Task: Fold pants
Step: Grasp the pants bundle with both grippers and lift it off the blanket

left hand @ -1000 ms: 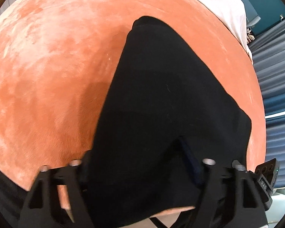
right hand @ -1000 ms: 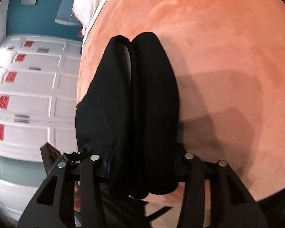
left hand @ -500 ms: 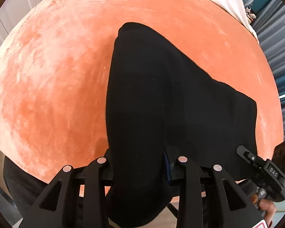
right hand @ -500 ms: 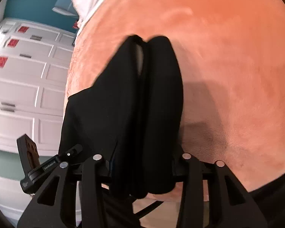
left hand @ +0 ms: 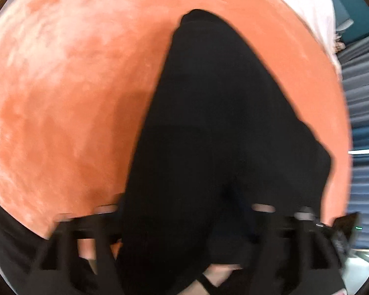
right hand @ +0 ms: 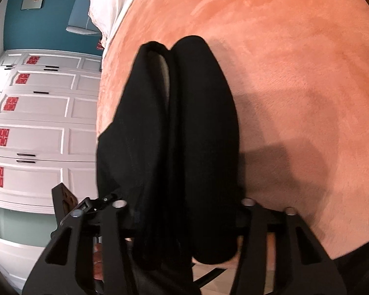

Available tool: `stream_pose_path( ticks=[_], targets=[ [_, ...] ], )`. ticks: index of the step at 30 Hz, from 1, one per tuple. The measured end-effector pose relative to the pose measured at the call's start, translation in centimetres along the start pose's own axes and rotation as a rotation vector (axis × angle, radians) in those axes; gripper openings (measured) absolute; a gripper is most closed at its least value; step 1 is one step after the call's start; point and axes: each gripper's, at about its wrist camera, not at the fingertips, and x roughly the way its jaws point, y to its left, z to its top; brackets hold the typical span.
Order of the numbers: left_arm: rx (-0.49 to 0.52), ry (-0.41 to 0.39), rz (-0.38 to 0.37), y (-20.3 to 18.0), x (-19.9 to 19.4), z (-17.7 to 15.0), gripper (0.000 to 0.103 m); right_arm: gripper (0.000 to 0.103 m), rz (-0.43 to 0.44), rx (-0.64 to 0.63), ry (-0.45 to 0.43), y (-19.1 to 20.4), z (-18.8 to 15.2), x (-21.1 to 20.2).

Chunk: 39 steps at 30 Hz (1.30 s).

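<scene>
Pants (left hand: 221,127) of soft, limp black cloth are spread lengthwise on the orange bedspread (left hand: 61,86), their near end bunched between both tools. Cloth this slack is judged to sag and slide, so the thick doubled edge is best gripped. The left gripper (left hand: 184,211) has just been opening slightly around the cloth; whether it is pinched cannot be told through blur. The right gripper (right hand: 182,204) is closed on two rolled folds. A white sheet (right hand: 105,7) and white cupboards (right hand: 37,113) are kept clear.
</scene>
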Motion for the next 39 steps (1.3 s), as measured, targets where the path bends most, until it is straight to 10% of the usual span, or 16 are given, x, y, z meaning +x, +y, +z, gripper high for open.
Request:
stream_pose_path(
  ticks=[9, 24, 33, 39],
  targets=[
    [0.090, -0.156, -0.223, -3.8, -14.5, -2.9, 0.029, 0.036, 0.086, -0.331, -0.096, 12.0, -4.3, -10.2],
    [0.561, -0.856, -0.473, -14.6, -43.5, -8.8, 0.029, 0.037, 0.429, -0.823, -0.554, 31.0, -8.2, -31.8],
    [0.710, -1.276, -0.518, -19.9, -52.9, -5.8, 0.031, 0.038, 0.599, -1.075, -0.830, 41.0, -2.5, -37.7],
    [0.713, -1.328, -0.476, -23.9, -52.5, 2.3, 0.032, 0.039, 0.633, -1.067, -0.905, 45.8, 6.2, -36.0]
  ],
)
